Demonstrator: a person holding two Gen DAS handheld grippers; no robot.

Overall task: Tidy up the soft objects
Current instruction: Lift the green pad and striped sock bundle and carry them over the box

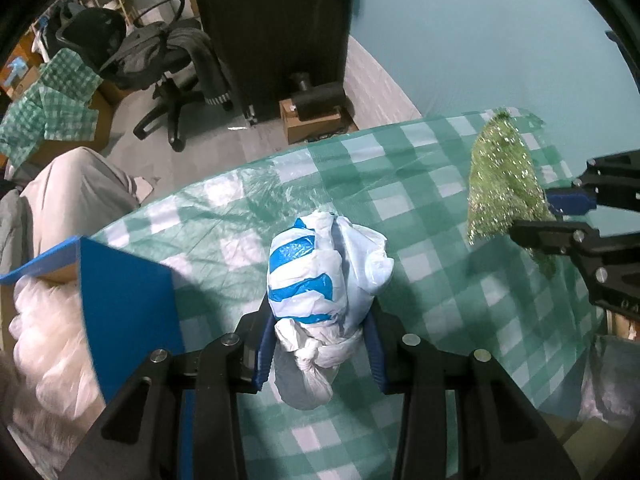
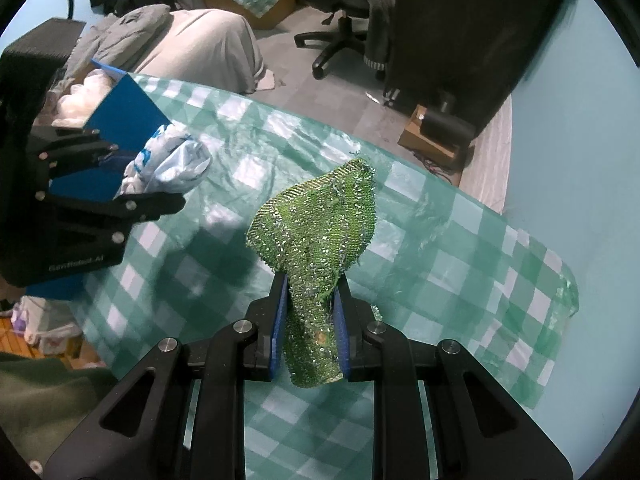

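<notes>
A big table [image 1: 420,168] with a green and white checked cloth is under me. At its left edge stands a blue box [image 1: 124,304] with white fluffy stuff [image 1: 44,344] inside. A black office chair [image 1: 160,64] stands on the floor far behind the table.

My left gripper [image 1: 318,344] is squeezed on a tied-up plastic bag [image 1: 320,276], white with blue stripes. The blue pads press it on both sides, and it hangs above the cloth, near the blue box.

My right gripper [image 2: 310,320] pinches a green sparkly cloth [image 2: 320,232] between its narrow fingers. The sparkly cloth sticks out in front of the fingers, above the middle of the table, away from the bag.
</notes>
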